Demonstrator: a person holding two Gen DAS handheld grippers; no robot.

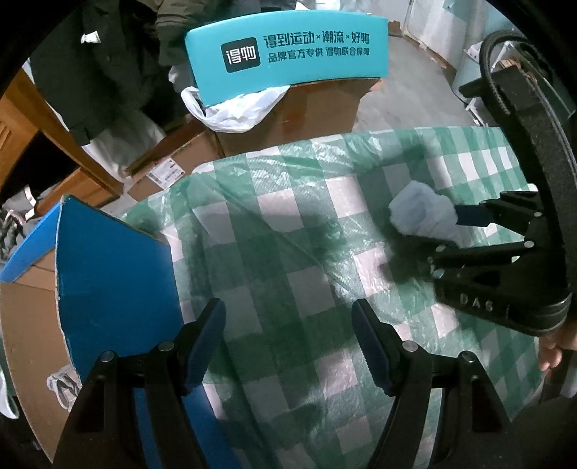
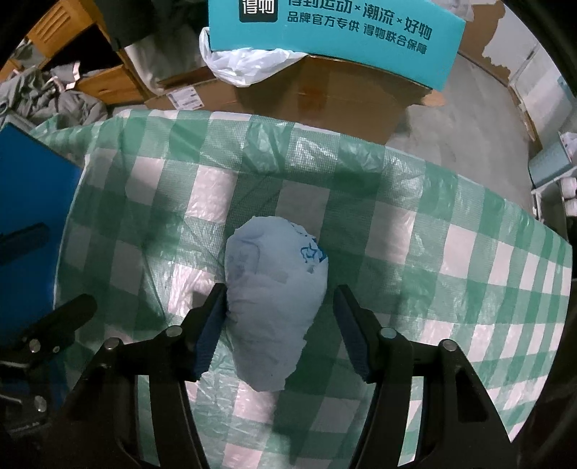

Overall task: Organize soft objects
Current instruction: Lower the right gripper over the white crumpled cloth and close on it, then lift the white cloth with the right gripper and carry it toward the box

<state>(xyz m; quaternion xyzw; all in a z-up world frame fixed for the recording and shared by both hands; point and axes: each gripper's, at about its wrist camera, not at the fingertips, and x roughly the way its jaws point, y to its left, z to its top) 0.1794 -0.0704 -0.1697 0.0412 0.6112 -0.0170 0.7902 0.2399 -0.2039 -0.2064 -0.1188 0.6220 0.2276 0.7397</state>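
Here a grasp is being set on the soft white bundle point(image 2: 274, 303).
Nearest, the right hand-held gripper point(image 2: 279, 332) is seen straddling it on the checked table point(image 2: 450, 252), left pad touching, right pad apart; fuller closure is needed. The left hand-held gripper point(image 1: 288, 346) is held wide, empty. Beyond, the teal box point(image 2: 335, 25) is seen.

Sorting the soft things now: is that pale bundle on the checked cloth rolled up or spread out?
Rolled up: the pale bundle lies as one compact wad on the checked cloth.
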